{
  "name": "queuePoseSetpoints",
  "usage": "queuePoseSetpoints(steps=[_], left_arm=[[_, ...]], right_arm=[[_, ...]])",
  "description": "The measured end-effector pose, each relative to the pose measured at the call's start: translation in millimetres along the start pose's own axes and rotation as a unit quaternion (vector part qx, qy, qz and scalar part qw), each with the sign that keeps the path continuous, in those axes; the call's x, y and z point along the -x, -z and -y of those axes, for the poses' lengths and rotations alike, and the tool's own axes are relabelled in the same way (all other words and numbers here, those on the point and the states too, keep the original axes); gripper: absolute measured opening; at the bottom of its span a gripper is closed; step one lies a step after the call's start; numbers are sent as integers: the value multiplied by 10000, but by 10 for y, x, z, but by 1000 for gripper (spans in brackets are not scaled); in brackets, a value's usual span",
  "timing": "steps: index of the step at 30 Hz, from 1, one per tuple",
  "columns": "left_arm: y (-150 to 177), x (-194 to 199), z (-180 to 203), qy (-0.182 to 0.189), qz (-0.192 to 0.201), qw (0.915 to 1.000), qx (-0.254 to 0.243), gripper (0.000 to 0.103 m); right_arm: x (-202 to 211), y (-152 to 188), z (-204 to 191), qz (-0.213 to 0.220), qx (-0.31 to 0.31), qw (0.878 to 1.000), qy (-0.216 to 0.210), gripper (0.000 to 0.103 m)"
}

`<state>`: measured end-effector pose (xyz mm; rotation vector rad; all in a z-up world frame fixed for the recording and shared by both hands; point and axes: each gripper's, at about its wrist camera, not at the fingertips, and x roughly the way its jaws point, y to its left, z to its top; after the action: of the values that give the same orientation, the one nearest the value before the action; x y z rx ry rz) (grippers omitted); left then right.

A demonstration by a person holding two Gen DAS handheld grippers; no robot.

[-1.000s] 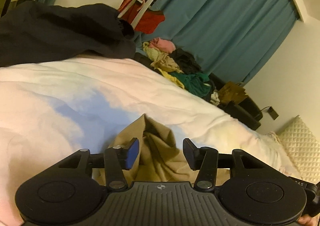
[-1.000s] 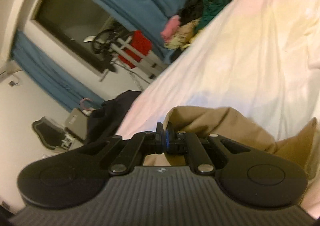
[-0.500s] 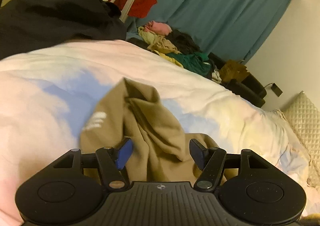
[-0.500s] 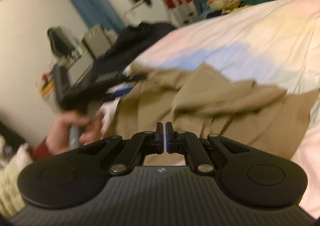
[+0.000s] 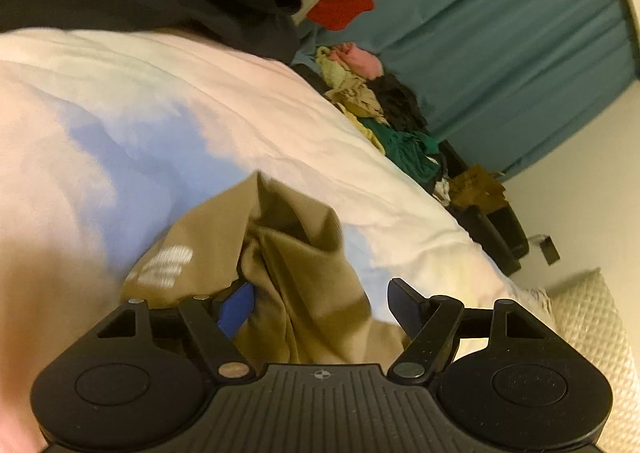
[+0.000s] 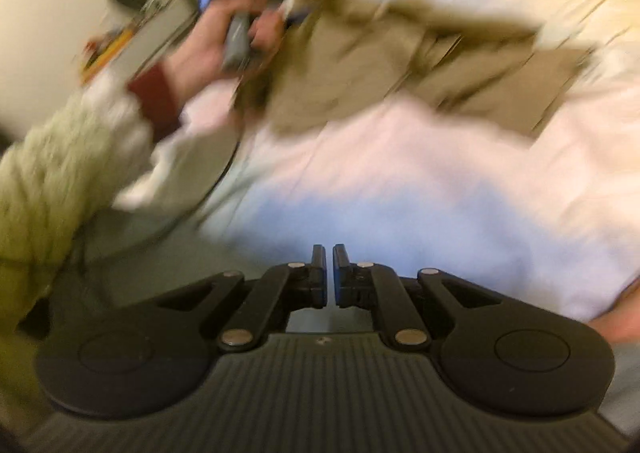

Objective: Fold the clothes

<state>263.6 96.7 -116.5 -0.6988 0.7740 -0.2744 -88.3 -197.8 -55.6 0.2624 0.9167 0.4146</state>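
The crumpled tan cotton garment (image 5: 296,277) lies on the pale bedspread (image 5: 168,101) between the spread fingers of the left gripper (image 5: 320,305), well beyond the right gripper (image 6: 329,273), whose fingers are nearly together, holding nothing.

A tan garment (image 5: 304,269) lies crumpled on the pale bed cover (image 5: 168,125), bunched into upright folds; white printed lettering shows on one flat panel. From the right wrist view it appears blurred, spread wide across the cover (image 6: 400,181).
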Motion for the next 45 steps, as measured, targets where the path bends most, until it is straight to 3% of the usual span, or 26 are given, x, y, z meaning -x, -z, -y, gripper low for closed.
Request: queuePoseSetpoints(steps=[2, 3, 4, 6, 7, 11, 17, 20, 23, 26, 29, 35, 36, 37, 41, 45], left_arm=[[-42, -90, -64, -59, -84, 9999, 77, 41], [-62, -132, -97, -91, -133, 9998, 107, 14], [-61, -109, -90, -62, -150, 9999, 51, 11], [-33, 18, -28, 75, -141, 9997, -168, 10], [-19, 81, 4, 143, -136, 9994, -277, 10], [57, 411, 157, 437, -117, 9961, -760, 10], [634, 1684, 504, 1110, -344, 9764, -1818, 10], [1079, 2196, 449, 986, -839, 9709, -2014, 10], [1454, 2475, 329, 654, -1447, 9693, -1880, 10], [1740, 2551, 288, 126, -1982, 9604, -1953, 11], [1881, 2576, 319, -308, -2195, 9491, -2238, 17], [1590, 2611, 497, -6, -1854, 9610, -2052, 61], [1496, 2568, 544, 50, -1692, 9631, -2091, 74], [1423, 2489, 615, 85, -1502, 9637, -2204, 79], [1058, 1888, 826, -20, -921, 9681, -2330, 80], [841, 1097, 961, -798, -666, 9529, -2849, 80]], right_arm=[[5, -138, 110, 292, -378, 9987, 181, 9], [-4, -208, 165, 354, -557, 9977, 180, 16], [-33, -267, 192, 408, -687, 9967, 162, 24], [-48, -400, 206, 614, -805, 9948, 147, 77], [-46, -469, 204, 739, -832, 9937, 145, 84], [-31, -753, 194, 1239, -927, 9878, 163, 84], [178, -1244, 176, 1977, -892, 9747, 535, 84], [231, -1426, 196, 2149, -808, 9721, 482, 84], [137, -1543, 209, 2082, -631, 9751, 419, 84], [-163, -1612, 241, 1745, -470, 9827, 413, 84], [-583, -1610, 360, 1133, -506, 9915, 382, 83], [-1200, -1383, 826, 122, -1167, 9905, 718, 82], [-1267, -1332, 926, 7, -1401, 9874, 742, 82], [-1287, -1288, 1024, 10, -1675, 9833, 714, 82], [-1196, -1204, 1269, 253, -2541, 9656, 494, 82], [-993, -1171, 1273, 612, -2676, 9601, 531, 83]])
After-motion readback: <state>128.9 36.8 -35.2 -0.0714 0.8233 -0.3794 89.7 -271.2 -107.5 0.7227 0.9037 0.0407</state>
